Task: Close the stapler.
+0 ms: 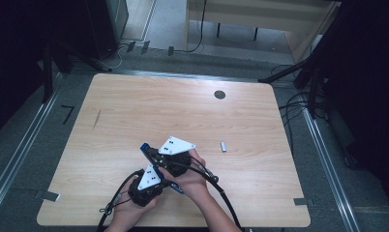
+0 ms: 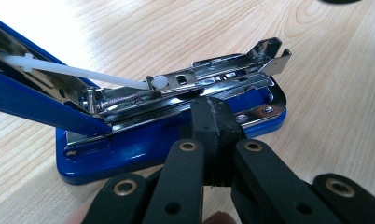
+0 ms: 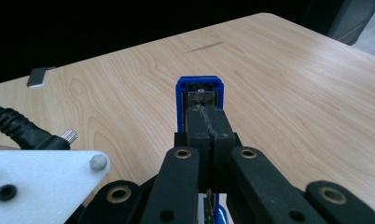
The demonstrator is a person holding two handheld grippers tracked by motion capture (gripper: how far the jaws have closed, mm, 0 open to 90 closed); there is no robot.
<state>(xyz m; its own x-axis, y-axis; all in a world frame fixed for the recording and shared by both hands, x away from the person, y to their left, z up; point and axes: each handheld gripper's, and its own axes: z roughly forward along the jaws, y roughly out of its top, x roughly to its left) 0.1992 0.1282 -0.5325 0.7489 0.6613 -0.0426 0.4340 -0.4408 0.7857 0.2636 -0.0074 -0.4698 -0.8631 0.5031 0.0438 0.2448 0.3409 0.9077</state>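
My forearms are bare, with no sleeve showing at either wrist. My left gripper (image 1: 145, 186) has a black body topped by a grey three-cornered plate carrying small dark markings, and a black cable loops out from it toward the near edge. My right gripper (image 1: 171, 153) wears the same kind of plate, pale with dark dots, and a thick black cable with a silver knurled connector trails behind it. Seen from each gripper view, my jaws are matte black linkage arms pinned with brass-coloured rivets, ending in blocky black pads. The plate seen close has a rounded grey screw head and a black hole.
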